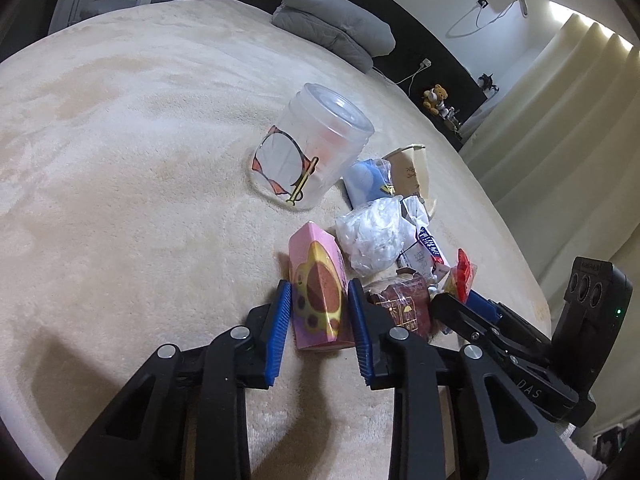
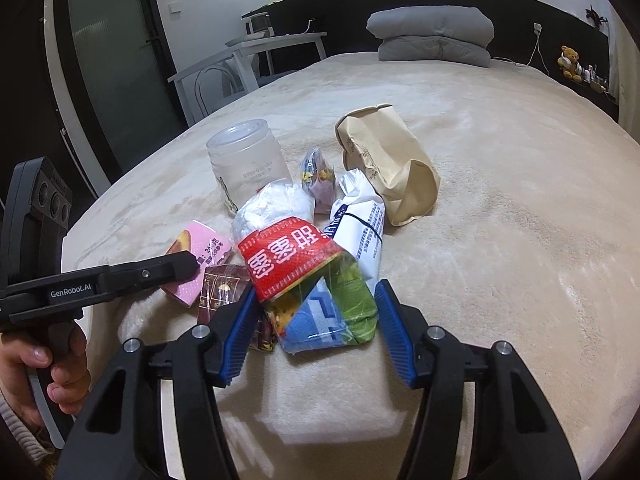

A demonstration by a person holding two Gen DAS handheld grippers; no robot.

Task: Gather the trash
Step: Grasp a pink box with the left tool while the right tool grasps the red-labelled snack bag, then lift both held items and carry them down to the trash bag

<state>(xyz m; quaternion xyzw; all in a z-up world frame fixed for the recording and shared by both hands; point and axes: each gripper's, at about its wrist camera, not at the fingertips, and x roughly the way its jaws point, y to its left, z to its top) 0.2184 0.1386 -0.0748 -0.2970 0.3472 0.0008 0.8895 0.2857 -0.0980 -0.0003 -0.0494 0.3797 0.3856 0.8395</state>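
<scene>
A heap of trash lies on a beige bed cover. My left gripper is shut on a pink box with a yellow and brown picture, its blue pads pressing both sides. In the right wrist view the pink box shows behind the left gripper's finger. My right gripper is shut on a red, green and blue snack packet, with both pads against it. A dark red wrapper lies between the two grippers.
A clear plastic jar stands behind the heap. Around it lie a crumpled white bag, a white and blue packet, a small purple packet and a brown paper bag. A folded grey quilt lies at the headboard. A hand holds the left gripper.
</scene>
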